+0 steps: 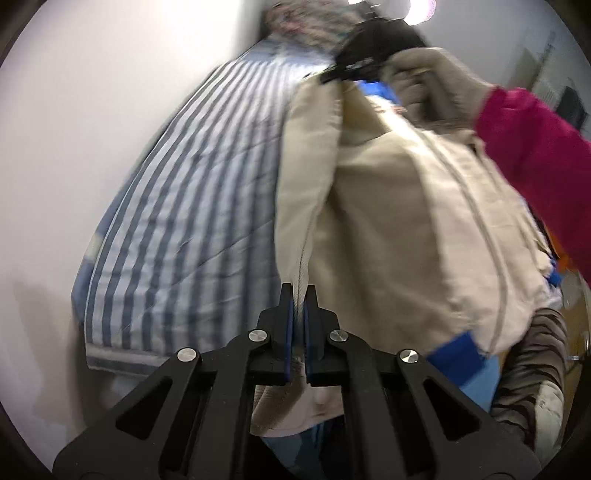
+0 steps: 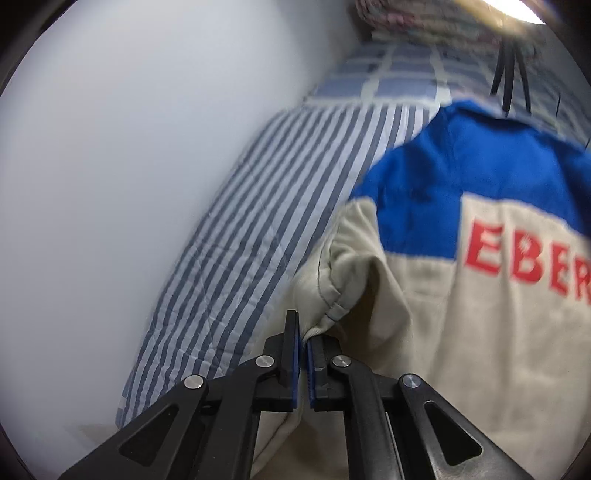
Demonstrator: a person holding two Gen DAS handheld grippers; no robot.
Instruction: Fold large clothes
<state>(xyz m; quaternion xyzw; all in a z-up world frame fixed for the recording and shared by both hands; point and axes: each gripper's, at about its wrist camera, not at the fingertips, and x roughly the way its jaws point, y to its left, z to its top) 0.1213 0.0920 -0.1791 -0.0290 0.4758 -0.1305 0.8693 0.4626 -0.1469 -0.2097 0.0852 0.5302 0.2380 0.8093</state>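
Beige-and-blue jacket [image 1: 399,229] hangs over the striped bed [image 1: 192,206], both your tools clenched on its cloth: left tool [image 1: 298,295] at a seam edge, right tool [image 2: 302,332] at a fold. Soft, floppy; grip seams.

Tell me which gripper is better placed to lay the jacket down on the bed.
Probably the left. Both grippers, left and right, are shut on the jacket, but the left grips an edge right beside the striped bed.

Dim, even light; glare from lamp [image 1: 419,7] at top; motion blur throughout; fisheye-bent, dark-vignetted edges.
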